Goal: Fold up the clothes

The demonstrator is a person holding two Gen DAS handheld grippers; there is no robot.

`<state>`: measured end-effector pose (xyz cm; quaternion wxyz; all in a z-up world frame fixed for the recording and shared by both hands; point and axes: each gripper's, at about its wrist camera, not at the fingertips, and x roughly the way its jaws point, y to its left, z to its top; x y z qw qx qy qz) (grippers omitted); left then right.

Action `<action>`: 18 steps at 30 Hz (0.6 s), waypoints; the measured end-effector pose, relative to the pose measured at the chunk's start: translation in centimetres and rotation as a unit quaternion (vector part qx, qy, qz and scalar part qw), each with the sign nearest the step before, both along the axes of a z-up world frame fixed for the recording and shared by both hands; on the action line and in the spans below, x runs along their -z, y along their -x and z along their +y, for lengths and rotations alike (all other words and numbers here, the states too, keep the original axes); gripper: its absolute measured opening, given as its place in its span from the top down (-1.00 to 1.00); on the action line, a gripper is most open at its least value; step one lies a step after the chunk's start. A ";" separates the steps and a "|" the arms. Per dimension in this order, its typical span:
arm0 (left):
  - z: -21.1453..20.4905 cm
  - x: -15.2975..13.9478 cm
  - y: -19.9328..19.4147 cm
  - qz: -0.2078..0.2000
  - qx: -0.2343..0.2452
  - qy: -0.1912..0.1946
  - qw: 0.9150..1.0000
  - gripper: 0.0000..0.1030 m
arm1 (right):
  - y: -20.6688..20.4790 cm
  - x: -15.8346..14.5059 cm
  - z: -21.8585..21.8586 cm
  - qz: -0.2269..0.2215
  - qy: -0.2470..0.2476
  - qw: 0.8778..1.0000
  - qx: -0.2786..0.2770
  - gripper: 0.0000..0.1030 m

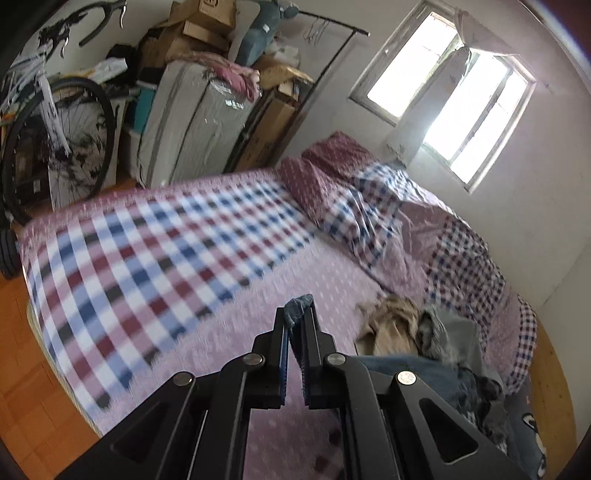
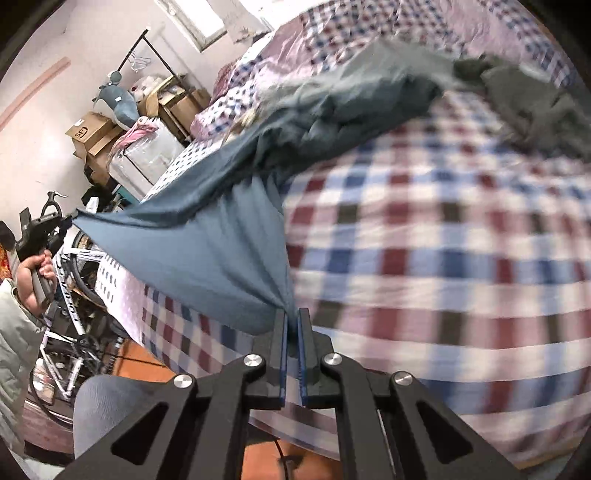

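**Blue garment stretched between both tongs over the bed**

We hold the left tongs pressed together on a small bunch of the blue garment; only that tuft shows above the tips in the left wrist view. The right tongs pinch another corner of the same garment, cloth fanning out from the tips and running up-left to the left tongs, gripped by our hand beyond the bed's edge. The garment hangs in the air betw. the two, off the checked bed cover; its far part trails back onto the bed toward the clothes pile near the bed's far side. In the left view we see that pile w/ tan and grey items, at the bed's near-right edge. Both views are motion-blurred. A bicycle and stacked boxes stand past the bed.
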<state>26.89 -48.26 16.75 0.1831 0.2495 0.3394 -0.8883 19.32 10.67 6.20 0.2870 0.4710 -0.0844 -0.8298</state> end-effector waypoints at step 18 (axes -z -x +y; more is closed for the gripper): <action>21.6 4.9 -2.5 -0.076 0.202 -0.116 0.969 0.91 | -1.1 -6.3 22.9 0.053 -0.148 0.976 0.148 0.96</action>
